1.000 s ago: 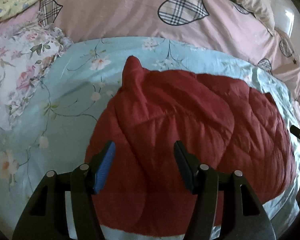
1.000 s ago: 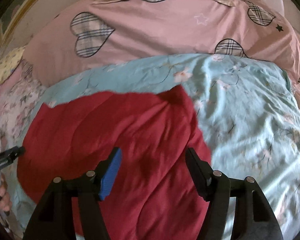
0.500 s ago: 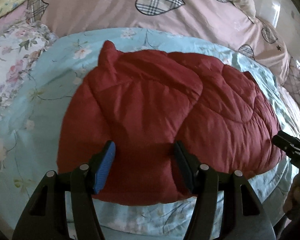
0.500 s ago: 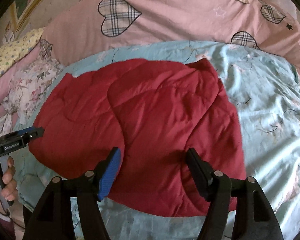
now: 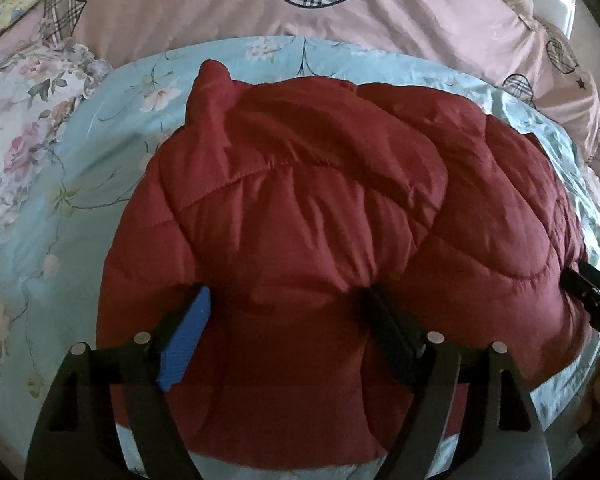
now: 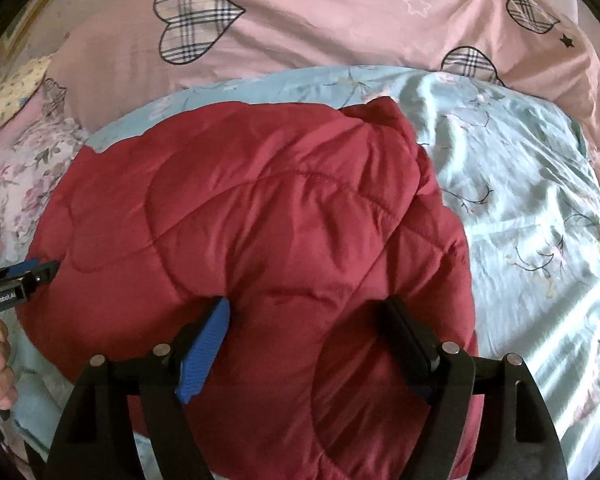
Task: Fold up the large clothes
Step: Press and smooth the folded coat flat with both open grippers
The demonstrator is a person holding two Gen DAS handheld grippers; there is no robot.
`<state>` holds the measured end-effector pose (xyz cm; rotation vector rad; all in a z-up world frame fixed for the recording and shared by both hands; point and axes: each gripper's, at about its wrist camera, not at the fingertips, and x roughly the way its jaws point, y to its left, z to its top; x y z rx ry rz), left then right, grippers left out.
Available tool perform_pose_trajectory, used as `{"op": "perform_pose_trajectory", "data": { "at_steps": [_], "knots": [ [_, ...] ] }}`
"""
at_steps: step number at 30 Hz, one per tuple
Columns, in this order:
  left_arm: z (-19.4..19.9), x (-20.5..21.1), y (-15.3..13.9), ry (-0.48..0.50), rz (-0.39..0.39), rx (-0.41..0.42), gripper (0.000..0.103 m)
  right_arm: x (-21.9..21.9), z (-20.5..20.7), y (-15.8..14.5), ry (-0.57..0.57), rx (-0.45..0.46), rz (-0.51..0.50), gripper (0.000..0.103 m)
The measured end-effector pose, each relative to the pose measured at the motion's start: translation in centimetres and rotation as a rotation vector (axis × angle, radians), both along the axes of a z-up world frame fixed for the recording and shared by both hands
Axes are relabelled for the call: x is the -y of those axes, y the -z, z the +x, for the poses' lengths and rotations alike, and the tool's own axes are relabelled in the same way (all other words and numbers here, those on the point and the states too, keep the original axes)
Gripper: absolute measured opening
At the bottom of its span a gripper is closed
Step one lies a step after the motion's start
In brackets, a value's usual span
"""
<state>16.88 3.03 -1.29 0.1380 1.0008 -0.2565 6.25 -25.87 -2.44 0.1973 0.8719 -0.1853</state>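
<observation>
Left wrist view: red quilted jacket (image 5: 320, 208), puffy and folded over on itself, lies on a light-blue floral blanket (image 5: 80, 184) spread over a bed w/ pink heart-print cover (image 5: 204, 4). Left gripper (image 5: 286, 320) sits over the jacket's near part; jaws opening, fingers spread wide w/ a bulge of red fabric between them. Blue pad (image 5: 188, 340) on the left finger and the black finger on the right both look sunk into the padding at their tips, but can't tell if they actually press it. A floral-print cloth (image 5: 24, 128) lies at left, beside the blanket. Right gripper's black tip (image 5: 596, 292) shows at the far right edge, at the jacket's right rim.

Right wrist view: same jacket (image 6: 240, 220) fills centre-left, blanket (image 6: 532, 208) bare to the right of it. Right gripper (image 6: 308, 334) over the jacket's near edge; jaws opening, fingers well apart, a rounded hump of jacket between blue pad (image 6: 204, 352) and black finger. Contact unclear here too. Left gripper (image 6: 24, 272) seen at left edge, tip at the jacket's left rim, held by a hand (image 6: 0, 372) partly cut off by the frame.
</observation>
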Motion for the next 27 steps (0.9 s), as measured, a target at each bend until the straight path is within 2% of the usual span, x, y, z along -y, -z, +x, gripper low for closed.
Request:
{"op": "perform_pose_trajectory", "data": {
  "at_steps": [14, 20, 27],
  "knots": [
    [0.2, 0.9, 0.8, -0.034, 0.070, 0.047, 0.088, 0.2, 0.2, 0.8, 0.035, 0.036, 0.003, 0.081],
    [-1.0, 0.7, -0.6, -0.034, 0.075, 0.055, 0.087, 0.2, 0.2, 0.8, 0.033, 0.037, 0.004, 0.081],
    [-4.3, 0.8, -2.6, -0.002, 0.031, 0.072, 0.087, 0.2, 0.1, 0.9, 0.035, 0.036, 0.004, 0.081]
  ]
}}
